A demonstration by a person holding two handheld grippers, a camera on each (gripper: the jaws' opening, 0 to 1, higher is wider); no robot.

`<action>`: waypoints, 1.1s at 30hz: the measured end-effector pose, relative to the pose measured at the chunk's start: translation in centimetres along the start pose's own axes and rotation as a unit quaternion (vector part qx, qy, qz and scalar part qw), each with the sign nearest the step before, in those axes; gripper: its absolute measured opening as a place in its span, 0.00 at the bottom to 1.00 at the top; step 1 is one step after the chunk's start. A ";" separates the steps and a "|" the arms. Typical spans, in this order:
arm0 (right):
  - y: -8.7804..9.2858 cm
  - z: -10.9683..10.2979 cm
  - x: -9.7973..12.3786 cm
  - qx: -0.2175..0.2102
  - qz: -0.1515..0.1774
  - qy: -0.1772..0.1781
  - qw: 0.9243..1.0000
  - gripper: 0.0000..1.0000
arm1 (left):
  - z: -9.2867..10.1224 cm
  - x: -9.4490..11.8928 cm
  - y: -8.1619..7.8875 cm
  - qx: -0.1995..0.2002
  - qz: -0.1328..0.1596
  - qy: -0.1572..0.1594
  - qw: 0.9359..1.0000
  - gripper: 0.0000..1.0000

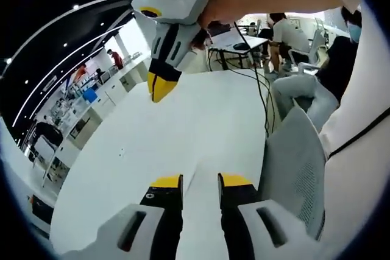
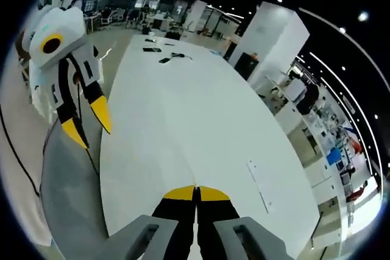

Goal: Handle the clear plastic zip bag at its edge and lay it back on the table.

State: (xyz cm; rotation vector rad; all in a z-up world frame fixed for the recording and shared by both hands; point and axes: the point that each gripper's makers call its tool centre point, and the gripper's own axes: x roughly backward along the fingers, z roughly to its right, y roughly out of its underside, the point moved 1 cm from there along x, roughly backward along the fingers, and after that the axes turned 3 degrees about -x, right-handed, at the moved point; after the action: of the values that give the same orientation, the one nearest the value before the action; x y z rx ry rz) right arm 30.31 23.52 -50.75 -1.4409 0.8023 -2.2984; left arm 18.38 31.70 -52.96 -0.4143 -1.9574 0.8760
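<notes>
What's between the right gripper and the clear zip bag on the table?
Only bare white table. In the right gripper view, the right gripper, jaws shut, is apart from the clear zip bag, which lies flat off to one side.

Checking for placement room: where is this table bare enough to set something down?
The white table is bare down its middle, from the right gripper to the dark items at its far end. What looks like the clear bag lies near the right edge; the left gripper hangs by the left edge.
</notes>
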 end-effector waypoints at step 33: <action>0.1 8.6 -6.6 0.082 -0.043 0.117 0.989 0.00 | -2.6 0.1 2.3 0.042 -0.005 -0.024 0.999 0.22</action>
State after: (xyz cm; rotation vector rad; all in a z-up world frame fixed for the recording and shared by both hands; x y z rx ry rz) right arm 40.92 24.43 -52.65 -1.1708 0.6056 -2.5663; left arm 20.39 34.40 -53.79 -0.3374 -1.9564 0.9653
